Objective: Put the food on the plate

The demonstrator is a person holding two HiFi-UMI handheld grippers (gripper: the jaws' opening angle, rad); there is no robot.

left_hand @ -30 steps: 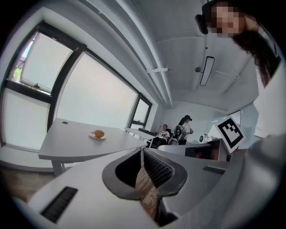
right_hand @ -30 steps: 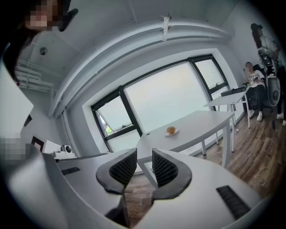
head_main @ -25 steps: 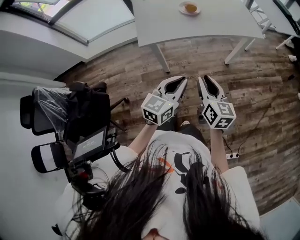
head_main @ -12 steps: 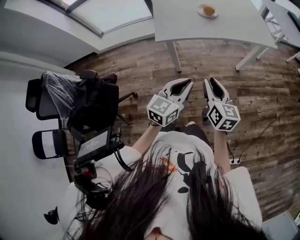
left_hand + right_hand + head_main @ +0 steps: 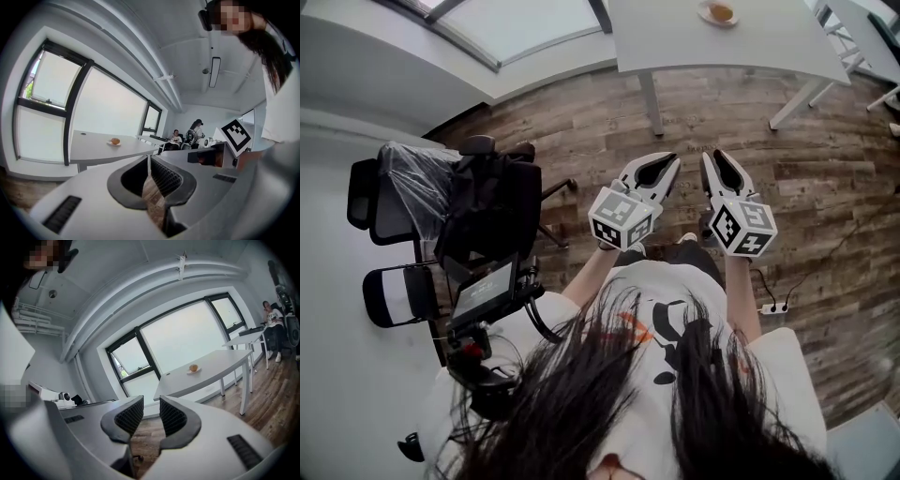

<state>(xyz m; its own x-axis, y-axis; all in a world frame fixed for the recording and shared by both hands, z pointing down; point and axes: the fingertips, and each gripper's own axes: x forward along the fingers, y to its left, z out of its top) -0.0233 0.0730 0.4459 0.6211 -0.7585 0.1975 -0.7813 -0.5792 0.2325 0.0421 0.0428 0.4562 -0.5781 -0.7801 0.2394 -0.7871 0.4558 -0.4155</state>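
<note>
Food [image 5: 721, 12], a small round orange-brown piece, sits on the far part of the white table [image 5: 675, 42], and from here it looks to be resting already on a small plate [image 5: 707, 15]; it is too small in every view for you to tell more. It looks round, so no long axis should matter when you come to grip it.

Both tools are well apart from it, held in front of your body over the wooden floor, with a stretch of bare floor and most of the tabletop between. Your right gripper [image 5: 715, 153] has its jaws drawn as near together as they go, with nothing between them. Your left gripper [image 5: 672, 157] is closed too, tips meeting, empty.

Seen from your head, the plate lies ahead, almost straight beyond the right gripper's tips, so that hand seems the nearer. The right tool angles slightly inward, leaving the food to the right of its line; the left tool's line passes to the food's right.
</note>
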